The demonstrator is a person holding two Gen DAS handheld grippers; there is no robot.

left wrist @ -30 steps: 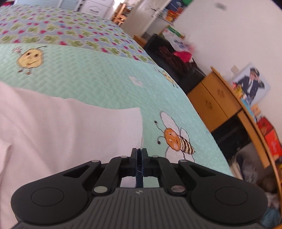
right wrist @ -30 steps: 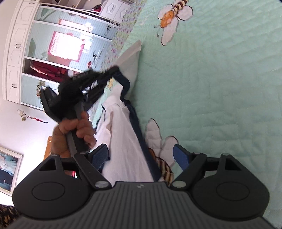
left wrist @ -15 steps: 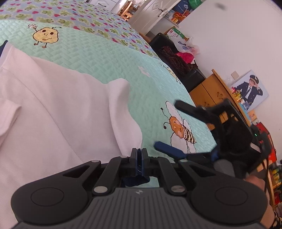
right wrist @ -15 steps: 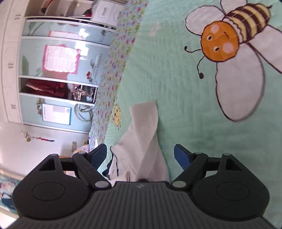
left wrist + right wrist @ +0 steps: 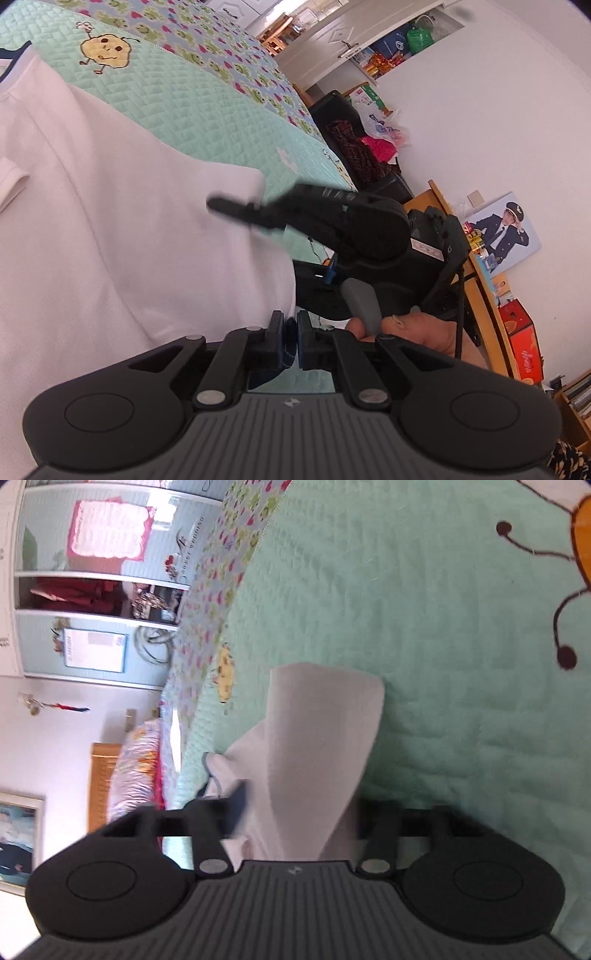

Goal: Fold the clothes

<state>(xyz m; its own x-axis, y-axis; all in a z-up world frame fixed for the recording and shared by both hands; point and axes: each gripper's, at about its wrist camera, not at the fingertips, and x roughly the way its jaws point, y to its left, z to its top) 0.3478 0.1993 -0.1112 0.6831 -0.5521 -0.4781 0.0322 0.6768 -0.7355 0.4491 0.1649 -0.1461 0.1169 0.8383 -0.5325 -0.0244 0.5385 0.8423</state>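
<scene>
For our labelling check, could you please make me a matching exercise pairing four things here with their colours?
Things: 1 shirt; 2 quilt; 3 cabinet; 4 box.
Colours: a red; b white; c wood brown; d mint green.
Pairs: 1-b, 2-d, 3-c, 4-a.

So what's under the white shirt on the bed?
The white shirt lies on the mint quilted bedspread, which shows all around it. Whatever print or object sits beneath the spread cloth is covered. The right gripper is closing on its edge.
</scene>
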